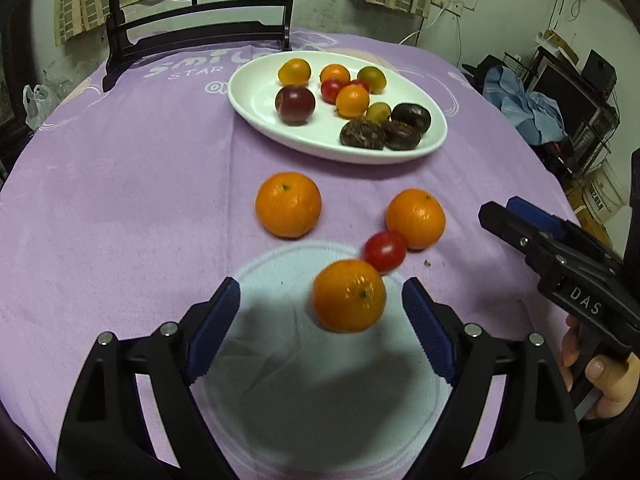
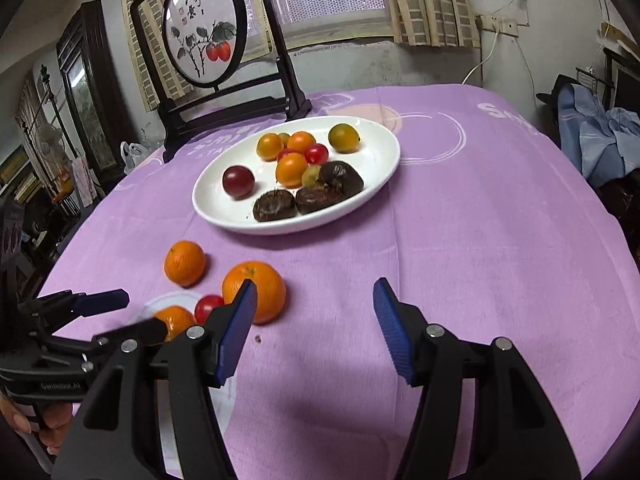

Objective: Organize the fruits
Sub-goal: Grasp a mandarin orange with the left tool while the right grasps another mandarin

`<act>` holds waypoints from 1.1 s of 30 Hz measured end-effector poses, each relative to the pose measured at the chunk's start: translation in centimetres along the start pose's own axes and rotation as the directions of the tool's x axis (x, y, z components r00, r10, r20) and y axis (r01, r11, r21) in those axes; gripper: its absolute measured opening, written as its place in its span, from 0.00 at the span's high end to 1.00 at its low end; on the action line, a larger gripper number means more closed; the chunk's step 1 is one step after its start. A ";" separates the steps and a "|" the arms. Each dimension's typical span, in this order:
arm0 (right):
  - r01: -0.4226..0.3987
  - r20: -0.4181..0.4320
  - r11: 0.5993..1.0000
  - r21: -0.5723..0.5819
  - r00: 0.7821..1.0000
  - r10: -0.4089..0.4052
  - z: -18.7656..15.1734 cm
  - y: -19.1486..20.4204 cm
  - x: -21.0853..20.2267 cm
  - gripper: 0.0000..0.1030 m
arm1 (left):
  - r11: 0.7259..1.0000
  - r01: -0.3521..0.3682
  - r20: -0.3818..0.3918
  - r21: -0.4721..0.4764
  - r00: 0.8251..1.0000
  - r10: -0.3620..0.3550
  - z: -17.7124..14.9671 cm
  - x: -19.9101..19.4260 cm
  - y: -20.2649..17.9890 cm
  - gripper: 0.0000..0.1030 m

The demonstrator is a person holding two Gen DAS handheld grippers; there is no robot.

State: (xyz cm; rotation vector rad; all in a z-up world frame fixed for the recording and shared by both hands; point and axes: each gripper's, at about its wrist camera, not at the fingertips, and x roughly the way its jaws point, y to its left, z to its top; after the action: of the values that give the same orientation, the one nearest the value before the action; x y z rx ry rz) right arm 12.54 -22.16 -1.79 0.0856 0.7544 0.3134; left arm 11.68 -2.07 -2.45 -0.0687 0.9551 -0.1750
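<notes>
Three oranges lie on the purple tablecloth: one (image 1: 349,295) just ahead of and between the fingers of my open left gripper (image 1: 322,302), one (image 1: 288,205) farther on, one (image 1: 416,218) to the right. A red cherry tomato (image 1: 385,251) sits between the near and right oranges. A white oval plate (image 1: 256,96) at the back holds several small fruits: orange, red, yellow-green, a plum and dark brown ones. My right gripper (image 2: 314,300) is open and empty above bare cloth, an orange (image 2: 264,292) behind its left finger. It shows in the left wrist view (image 1: 508,216).
A dark wooden stand with a round painted screen (image 2: 204,28) rises behind the plate (image 2: 380,160). The round table's edge curves away on both sides. A chair with blue cloth (image 2: 592,136) stands at the right. A small dark crumb (image 2: 258,339) lies on the cloth.
</notes>
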 end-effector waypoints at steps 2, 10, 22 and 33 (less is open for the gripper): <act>-0.003 -0.001 1.000 -0.004 1.000 0.003 -0.1 0.1 0.0 0.41 | 1.000 -0.015 0.005 0.021 1.000 0.015 -0.3 0.2 -0.3 0.17; -0.009 -0.028 1.000 -0.013 1.000 0.008 -0.4 0.1 0.5 0.41 | 0.997 0.044 -0.018 0.066 0.999 -0.043 -0.7 1.3 -0.9 0.50; 0.009 -0.177 0.973 -0.229 0.983 -0.051 -2.1 4.2 3.8 0.41 | 0.994 0.062 -0.007 0.085 0.998 -0.061 -1.1 0.1 0.1 0.58; -0.026 -0.199 0.966 -0.258 0.980 -0.027 0.6 5.4 7.5 0.41 | 0.994 0.071 -0.023 0.078 0.997 -0.069 -1.0 0.6 0.5 0.57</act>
State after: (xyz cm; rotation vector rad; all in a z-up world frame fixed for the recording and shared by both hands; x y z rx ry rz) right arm 16.73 -14.64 -5.27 -0.1970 0.9077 0.4228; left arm 11.22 -1.70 -3.57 -0.0276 0.9660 -0.2788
